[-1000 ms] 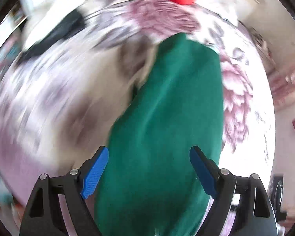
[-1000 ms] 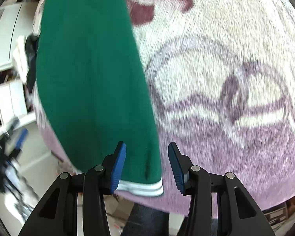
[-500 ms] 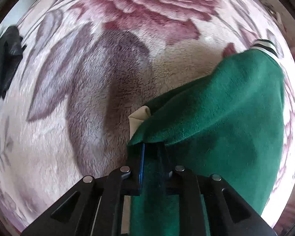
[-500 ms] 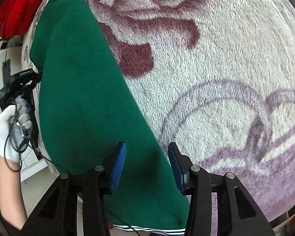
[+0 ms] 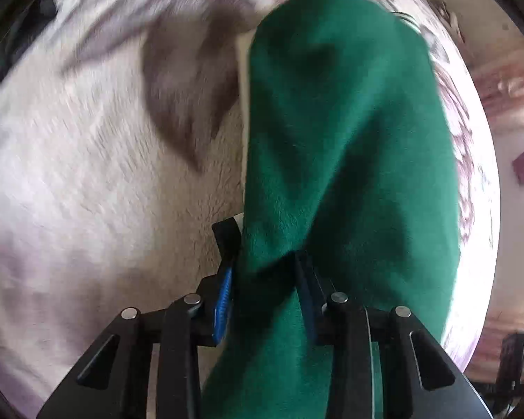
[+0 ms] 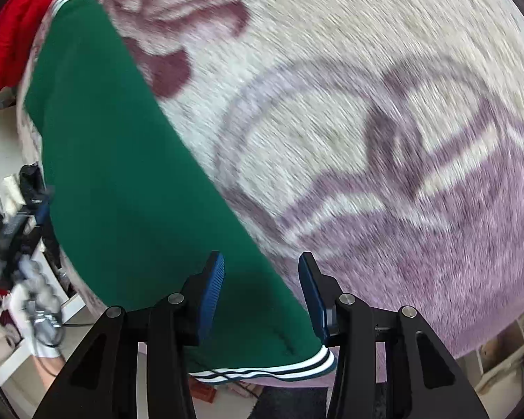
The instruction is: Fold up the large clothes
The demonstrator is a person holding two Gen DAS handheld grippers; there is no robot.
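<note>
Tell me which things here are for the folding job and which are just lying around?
For the job:
- green garment, with striped hem
- left gripper, green cloth between its jaws
- right gripper, open over the garment's edge

Just lying about:
- flowered blanket, underneath
- red cloth, at the far edge

Green fleece garment (image 6: 122, 181), plain dark green with a white-and-dark striped ribbed hem (image 6: 269, 372) at bottom centre of the right wrist view and a second striped band at upper left. It lies as a long strip running from upper left to bottom centre. In the left wrist view it fills the centre right, a cream lining edge (image 5: 242, 70) showing along its left side.
</note>
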